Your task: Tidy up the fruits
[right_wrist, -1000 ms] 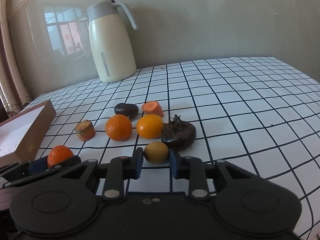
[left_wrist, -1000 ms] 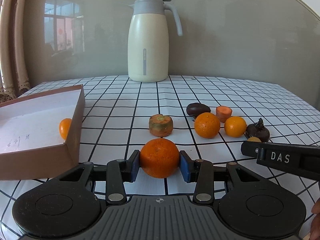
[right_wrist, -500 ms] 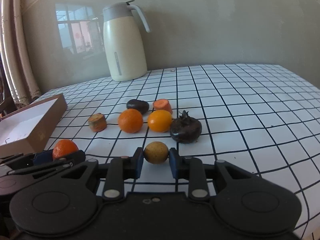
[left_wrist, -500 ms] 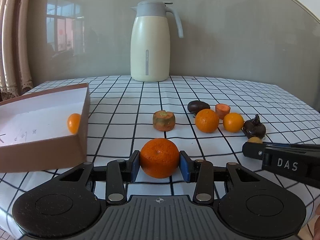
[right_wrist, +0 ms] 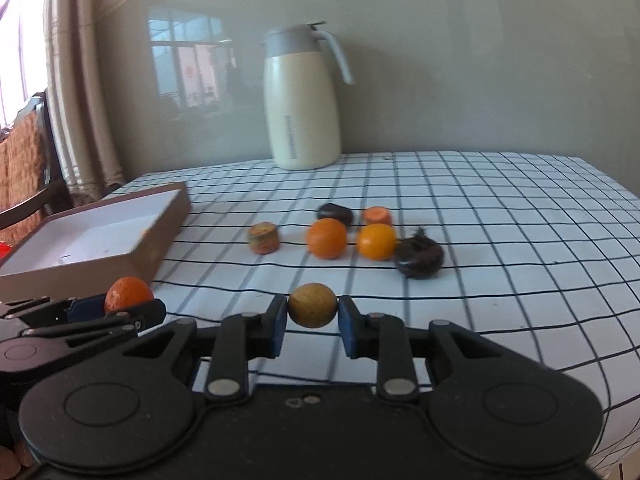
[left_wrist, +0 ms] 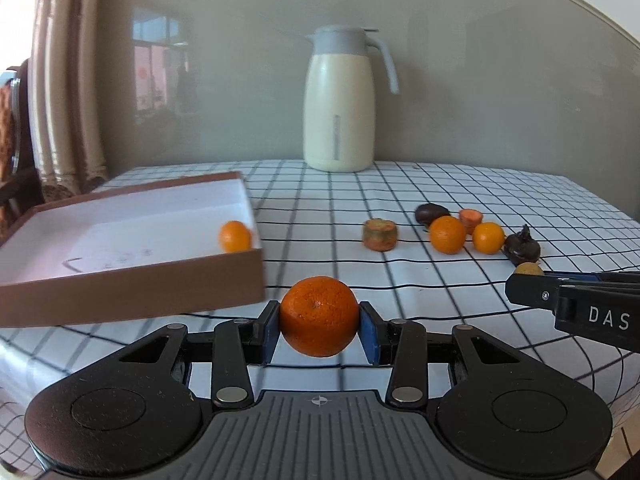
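Both grippers have lifted and swung toward the shallow brown cardboard box with white lining (left_wrist: 132,276), which now fills more of the left of the frame than a second ago; both loads look off the table. Judged: transport phase, drop-off pending.

Left gripper (left_wrist: 319,326): blue pads clenched on the round deep-orange mandarin (left_wrist: 319,315), bottom centre of the left view, just right of the box's near corner.

Right gripper (right_wrist: 313,318): clamped on the small dull yellow-brown round fruit (right_wrist: 312,305), lower centre of the right view.

One small orange fruit (left_wrist: 235,236) already sits inside the box at its right wall, clearly seen only in the left view.

Remaining pile on the black-grid white tablecloth (right_wrist: 500,216) shows fuller in the right view, including the dark wrinkled fruit (right_wrist: 419,258).
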Tool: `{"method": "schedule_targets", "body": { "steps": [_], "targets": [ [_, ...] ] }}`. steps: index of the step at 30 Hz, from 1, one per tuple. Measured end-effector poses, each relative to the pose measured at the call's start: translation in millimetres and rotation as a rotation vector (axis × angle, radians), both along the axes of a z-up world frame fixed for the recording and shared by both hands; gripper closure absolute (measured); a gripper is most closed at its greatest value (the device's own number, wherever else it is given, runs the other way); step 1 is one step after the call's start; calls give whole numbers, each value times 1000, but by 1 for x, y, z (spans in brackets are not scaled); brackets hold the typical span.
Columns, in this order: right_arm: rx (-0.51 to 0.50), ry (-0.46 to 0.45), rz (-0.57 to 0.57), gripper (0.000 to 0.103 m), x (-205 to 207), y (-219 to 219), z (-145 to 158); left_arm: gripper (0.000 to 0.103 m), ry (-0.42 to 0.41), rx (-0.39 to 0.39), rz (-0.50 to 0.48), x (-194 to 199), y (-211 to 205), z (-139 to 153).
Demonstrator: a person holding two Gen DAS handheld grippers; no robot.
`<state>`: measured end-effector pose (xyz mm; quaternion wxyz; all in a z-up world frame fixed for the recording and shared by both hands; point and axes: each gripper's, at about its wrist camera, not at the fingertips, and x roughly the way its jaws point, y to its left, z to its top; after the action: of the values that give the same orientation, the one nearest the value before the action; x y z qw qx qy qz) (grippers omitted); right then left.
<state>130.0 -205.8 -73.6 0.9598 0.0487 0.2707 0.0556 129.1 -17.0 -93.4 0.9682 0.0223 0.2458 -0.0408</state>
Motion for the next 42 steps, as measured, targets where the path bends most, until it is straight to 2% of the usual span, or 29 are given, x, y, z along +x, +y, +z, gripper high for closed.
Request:
{"method": "schedule_targets", "body": {
  "steps": [11,18,30,42],
  "targets": [
    [10,-81,168,84,-13,67,33,62,-52,-17,139,-34,68,28],
    [6,-111,262,84,-7,107,41,62,-84,-21,238,-43,115,41],
    [8,-143,348,84,16,154,54,62,-107,-25,362,-31,172,51],
    [9,-149,337,84,60,168,53,62,-103,-4,430,3,207,49]
  ]
}}
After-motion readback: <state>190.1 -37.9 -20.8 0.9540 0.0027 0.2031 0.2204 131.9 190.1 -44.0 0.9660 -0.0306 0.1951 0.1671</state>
